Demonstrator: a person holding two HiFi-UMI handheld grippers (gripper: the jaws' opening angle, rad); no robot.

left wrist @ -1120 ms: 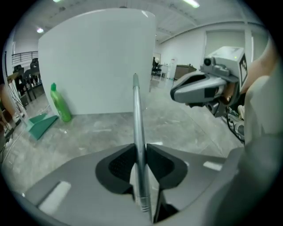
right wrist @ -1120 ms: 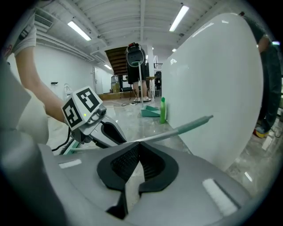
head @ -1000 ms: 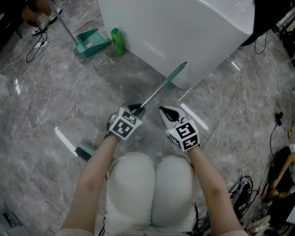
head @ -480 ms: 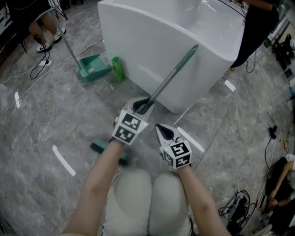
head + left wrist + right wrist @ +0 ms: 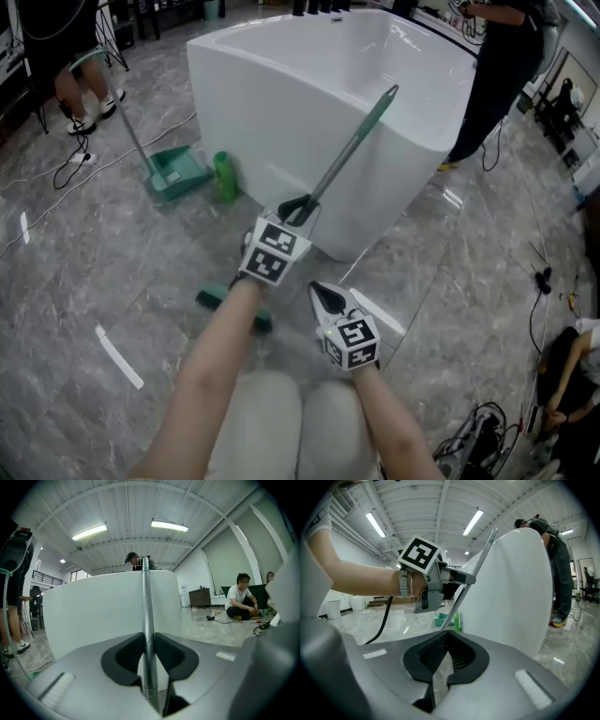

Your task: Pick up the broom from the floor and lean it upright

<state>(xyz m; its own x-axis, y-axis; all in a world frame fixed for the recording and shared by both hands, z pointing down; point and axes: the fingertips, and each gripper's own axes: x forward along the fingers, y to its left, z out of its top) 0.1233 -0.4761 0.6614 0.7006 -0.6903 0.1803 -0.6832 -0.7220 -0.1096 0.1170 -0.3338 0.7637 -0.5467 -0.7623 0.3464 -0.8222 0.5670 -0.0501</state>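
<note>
In the head view, my left gripper was clenched on the broom low on its handle, which slanted up and to the right across the front of the white bathtub. The green brush head hung near the floor, partly behind my left forearm; I could not tell whether it touched. My right gripper hovered nearer and to the right, apart from the broom. On the far left of the floor lay a green dustpan with a green bottle just beside it.

In the left gripper view, my jaws pressed on the metal handle from both sides, and it ran straight up in front of the bathtub. A person sat on the floor at the far right.

In the right gripper view, my jaws were together at the tips with nothing between them. Beyond them my left gripper held the handle slanting up against the bathtub.
</note>
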